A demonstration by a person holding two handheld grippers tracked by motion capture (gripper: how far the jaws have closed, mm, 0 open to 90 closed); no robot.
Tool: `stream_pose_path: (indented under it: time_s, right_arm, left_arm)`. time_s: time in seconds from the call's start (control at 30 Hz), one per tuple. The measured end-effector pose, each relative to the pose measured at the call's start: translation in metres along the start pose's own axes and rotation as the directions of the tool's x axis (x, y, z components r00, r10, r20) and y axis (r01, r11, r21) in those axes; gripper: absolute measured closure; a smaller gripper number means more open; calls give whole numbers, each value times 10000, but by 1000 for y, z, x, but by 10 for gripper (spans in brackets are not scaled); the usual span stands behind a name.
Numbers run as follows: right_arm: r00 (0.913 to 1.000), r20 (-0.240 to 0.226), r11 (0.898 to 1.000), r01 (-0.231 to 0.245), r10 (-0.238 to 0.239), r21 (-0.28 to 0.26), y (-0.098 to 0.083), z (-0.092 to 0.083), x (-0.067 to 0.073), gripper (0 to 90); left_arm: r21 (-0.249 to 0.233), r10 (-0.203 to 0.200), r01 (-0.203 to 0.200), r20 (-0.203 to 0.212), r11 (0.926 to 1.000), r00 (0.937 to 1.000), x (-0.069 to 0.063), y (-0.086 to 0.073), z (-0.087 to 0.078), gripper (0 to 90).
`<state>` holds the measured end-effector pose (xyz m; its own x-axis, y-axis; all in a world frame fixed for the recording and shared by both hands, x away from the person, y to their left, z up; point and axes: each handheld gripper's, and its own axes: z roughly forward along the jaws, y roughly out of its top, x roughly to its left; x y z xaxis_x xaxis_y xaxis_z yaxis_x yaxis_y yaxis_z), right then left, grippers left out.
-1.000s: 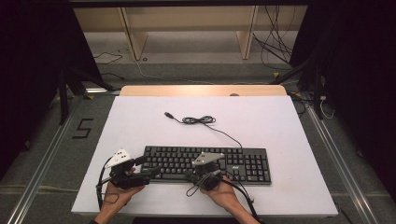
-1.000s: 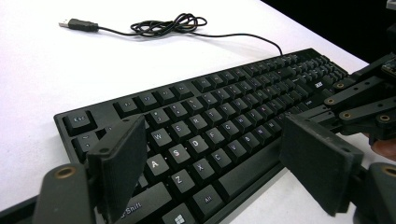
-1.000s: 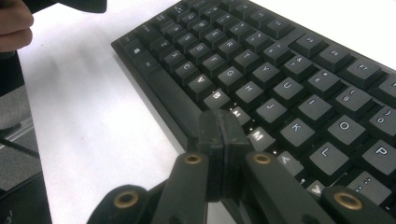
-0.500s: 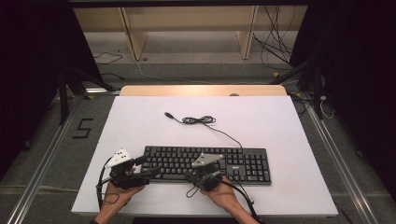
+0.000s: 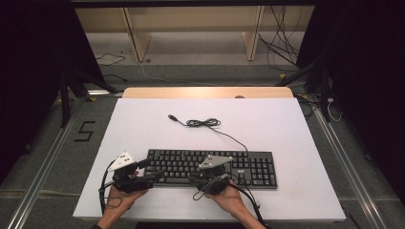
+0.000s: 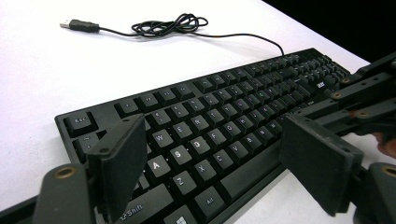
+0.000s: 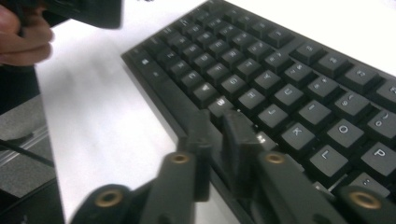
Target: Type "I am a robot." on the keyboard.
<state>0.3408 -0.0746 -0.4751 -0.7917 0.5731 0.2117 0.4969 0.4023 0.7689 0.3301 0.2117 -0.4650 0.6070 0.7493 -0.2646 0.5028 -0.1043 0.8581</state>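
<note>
High view first: a black keyboard point(image 5: 210, 167) lies flat on the white bench point(image 5: 143, 119), towards the near edge, with both hands working at its front rim. Its thin cable point(image 5: 205, 123) runs off the back edge, bunches into a small coil mid-bench and ends in a loose USB plug point(image 5: 173, 117).

Left tool point(image 5: 154, 176) sits at the keyboard's near left corner, and the left gripper view shows its two black jaws spread wide, one over the Shift end of the keys, the other out past the front edge. Nothing is pinched between them.

Right tool point(image 5: 198, 180) is at the front edge, near the middle. Right gripper view has its jaws close together with a narrow gap, just beginning to part, tips right at the keyboard's front rim beside the lowest key row. Whether the pads actually press the rim, I cannot tell.
</note>
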Motion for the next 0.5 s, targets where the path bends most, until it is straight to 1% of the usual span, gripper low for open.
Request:
stream_pose_path:
  time_s: [0.07,0.17,0.23,0.3,0.43,0.5]
  right_arm:
    - [10000,-9,10000,73,-74,-54,1,-1,1,784]
    - [9999,-118,10000,74,-75,-50,1,-2,0,725]
    - [9999,-108,10000,1,-2,-73,1,-3,0,658]
    - [9998,-159,10000,-76,75,-35,2,-4,-1,630]
    - [9997,-223,9998,-131,128,-130,3,-6,-2,540]
    - [9997,-196,9998,-158,156,-111,3,-8,-3,498]
  left_arm:
    - [6,39,-39,-22,10000,10000,0,0,1,227]
    - [-6,43,-43,-28,10000,10000,0,0,2,228]
    - [7,48,-48,-61,10000,10000,1,0,2,231]
    - [-22,4,-5,-96,10000,10000,2,1,3,237]
    - [-35,-14,14,-164,10000,9999,4,1,4,263]
    - [31,-11,12,-306,10000,9995,5,1,5,287]
